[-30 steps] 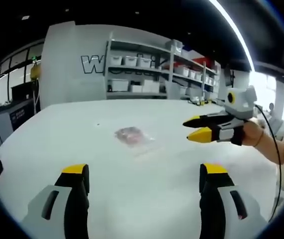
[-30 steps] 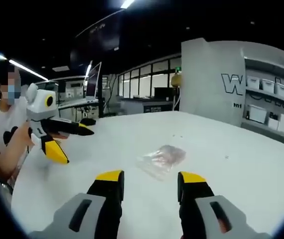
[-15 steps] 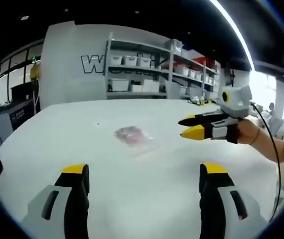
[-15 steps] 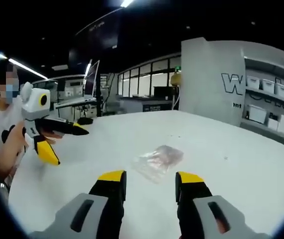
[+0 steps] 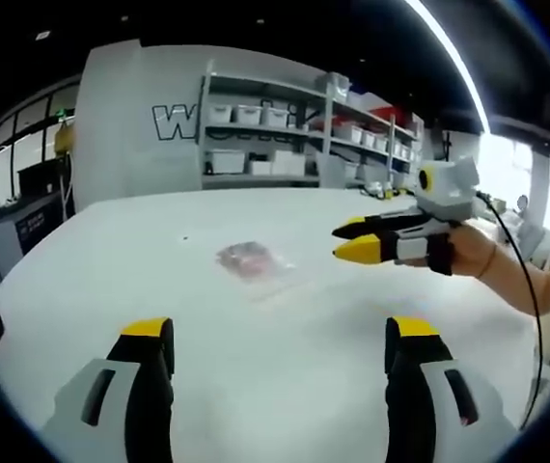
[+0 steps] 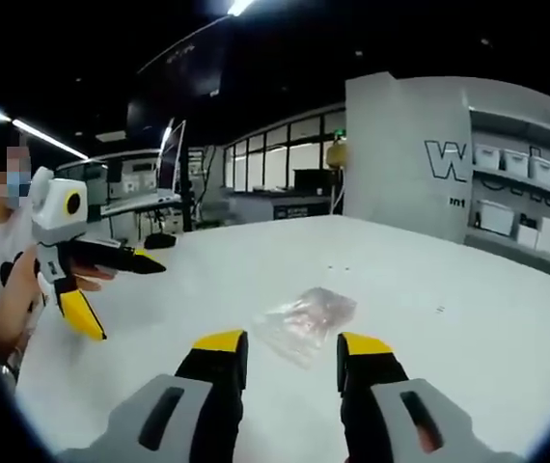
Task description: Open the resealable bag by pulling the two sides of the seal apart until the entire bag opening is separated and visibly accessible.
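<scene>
Left gripper view: your own left gripper [image 5: 273, 340] rises from the bottom of the frame, its yellow-tipped jaws wide apart and holding nothing.
Bag position: the resealable bag [image 5: 253, 263] lies flat on the white table [image 5: 111, 251], just above the frame's centre, well beyond both jaws. Pinkish contents sit at its far end; the clear end points toward you.
Right gripper, seen from the left: your right gripper [image 5: 350, 238] hovers at centre right, above the table and right of the bag, jaws slightly apart and holding nothing.
Right gripper view: the same bag [image 6: 305, 315] lies just above and between the jaw tips of the right gripper [image 6: 291, 346], not touching them. The left gripper [image 6: 121, 292] hangs at the left of the frame.
Step in hand: you appear to be approaching the bag; nothing is gripped yet.
Doing it well: the seal is too blurred to locate, so find the opening edge first. Pinch one film layer with each gripper, close to the seal, then pull apart steadily along its whole length.
Risk: thin film may slide across the smooth table, or both layers may be pinched together.
Surroundings: shelving with white bins [image 5: 256, 145] stands at upper centre, far behind. Nothing on the table blocks your reach.
</scene>
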Action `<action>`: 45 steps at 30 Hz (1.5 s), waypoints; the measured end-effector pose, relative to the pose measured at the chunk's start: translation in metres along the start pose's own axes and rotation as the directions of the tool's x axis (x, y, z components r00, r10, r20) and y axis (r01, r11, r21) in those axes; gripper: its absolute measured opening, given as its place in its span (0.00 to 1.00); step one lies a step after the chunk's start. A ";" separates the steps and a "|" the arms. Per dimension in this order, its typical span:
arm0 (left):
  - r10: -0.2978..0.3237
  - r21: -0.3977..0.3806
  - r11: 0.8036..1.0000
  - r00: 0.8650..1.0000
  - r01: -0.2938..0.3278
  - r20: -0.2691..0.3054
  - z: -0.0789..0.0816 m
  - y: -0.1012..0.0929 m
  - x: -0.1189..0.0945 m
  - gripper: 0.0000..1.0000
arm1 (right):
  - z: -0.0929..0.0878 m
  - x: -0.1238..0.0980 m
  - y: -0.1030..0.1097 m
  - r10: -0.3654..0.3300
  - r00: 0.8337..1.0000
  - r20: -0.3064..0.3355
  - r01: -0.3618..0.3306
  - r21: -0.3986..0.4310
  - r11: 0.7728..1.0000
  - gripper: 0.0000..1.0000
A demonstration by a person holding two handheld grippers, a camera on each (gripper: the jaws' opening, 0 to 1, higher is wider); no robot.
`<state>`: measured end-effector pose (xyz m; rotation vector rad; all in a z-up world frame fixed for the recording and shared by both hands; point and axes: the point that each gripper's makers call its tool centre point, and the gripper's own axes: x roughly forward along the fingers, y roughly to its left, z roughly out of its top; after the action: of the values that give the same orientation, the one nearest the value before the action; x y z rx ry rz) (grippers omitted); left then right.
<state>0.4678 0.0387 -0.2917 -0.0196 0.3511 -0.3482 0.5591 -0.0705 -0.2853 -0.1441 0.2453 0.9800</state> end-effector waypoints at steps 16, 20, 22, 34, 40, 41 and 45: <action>-0.011 -0.005 1.000 1.000 0.011 0.008 0.002 -0.004 0.000 0.90 | -0.005 0.015 -0.011 -0.020 1.000 -0.018 0.020 0.010 1.000 0.34; -0.013 -0.002 1.000 1.000 0.013 0.005 0.001 -0.006 0.000 0.90 | -0.007 0.020 -0.018 -0.034 0.999 -0.024 0.034 0.028 0.999 0.31; -0.014 -0.001 1.000 1.000 0.014 0.003 0.000 -0.006 0.000 0.90 | -0.007 0.023 -0.020 -0.041 0.999 -0.027 0.042 0.034 0.999 0.31; -0.008 -0.003 1.000 1.000 0.008 0.012 0.002 -0.006 -0.002 0.90 | -0.012 0.032 -0.024 -0.048 0.998 -0.047 0.050 0.041 0.998 0.29; -0.012 0.000 1.000 1.000 0.012 0.010 0.000 -0.009 -0.003 0.90 | -0.019 0.038 -0.027 -0.045 0.997 -0.070 0.049 0.066 0.997 0.28; -0.012 0.000 1.000 1.000 0.012 0.009 0.000 -0.009 -0.004 0.90 | -0.020 0.039 -0.028 -0.047 0.996 -0.073 0.052 0.070 0.996 0.28; -0.011 0.000 1.000 1.000 0.011 0.008 0.000 -0.010 -0.004 0.90 | -0.024 0.045 -0.034 -0.052 0.995 -0.084 0.060 0.092 0.994 0.28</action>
<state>0.4607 0.0310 -0.2900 -0.0231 0.3436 -0.3593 0.6077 -0.0587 -0.3200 -0.1039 0.3604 0.9062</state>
